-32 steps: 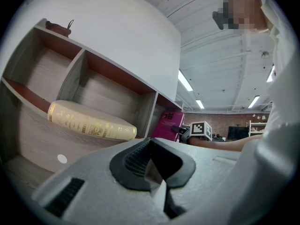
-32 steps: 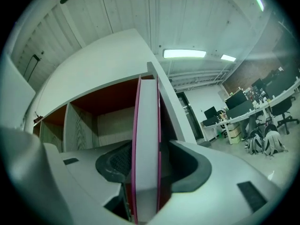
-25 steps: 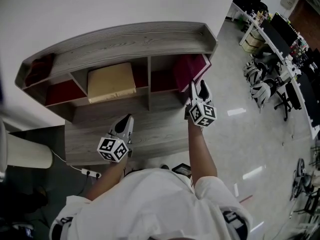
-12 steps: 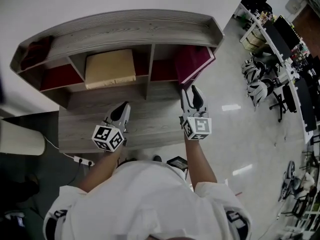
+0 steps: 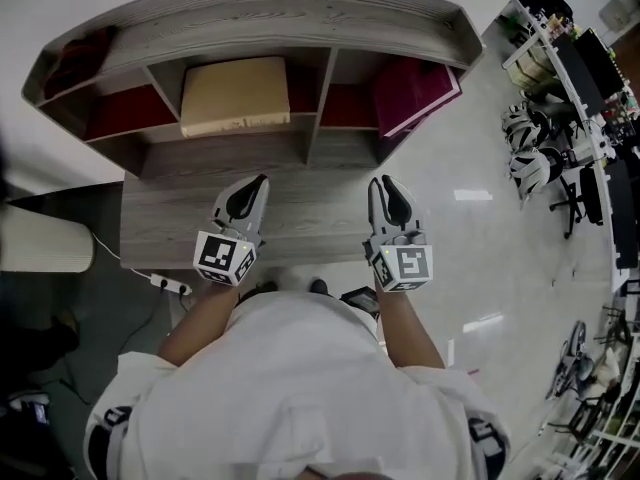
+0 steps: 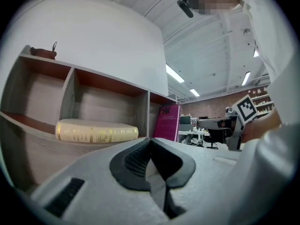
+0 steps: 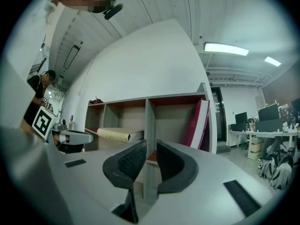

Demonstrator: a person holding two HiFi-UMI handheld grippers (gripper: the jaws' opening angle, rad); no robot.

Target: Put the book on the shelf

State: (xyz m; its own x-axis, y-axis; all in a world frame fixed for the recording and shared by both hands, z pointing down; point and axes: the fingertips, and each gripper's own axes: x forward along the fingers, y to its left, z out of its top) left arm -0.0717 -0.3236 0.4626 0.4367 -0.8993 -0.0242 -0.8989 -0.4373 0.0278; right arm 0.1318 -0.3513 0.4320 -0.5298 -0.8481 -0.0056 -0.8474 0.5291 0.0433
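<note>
A magenta book (image 5: 415,93) leans upright in the right compartment of the wooden shelf (image 5: 260,13); the right gripper view shows the magenta book (image 7: 199,123) tilted against the side wall. A cream book (image 5: 235,96) lies flat in the middle compartment. My right gripper (image 5: 390,193) hovers over the desk in front of the shelf, well short of the magenta book. Its jaws are closing, a narrow gap still shows, and nothing is between them. My left gripper (image 5: 247,193) hangs level with it on the left, shut and empty.
A dark red object (image 5: 70,53) lies on the shelf's top at the left end. The wooden desk (image 5: 160,218) runs under the shelf. A power strip (image 5: 165,286) lies on the floor at the left. Office chairs and helmets (image 5: 530,158) stand far right.
My right gripper has drawn back from the magenta book in the right compartment, towards the person. The left gripper has stayed over the desk. The book stays leaning in the shelf.
</note>
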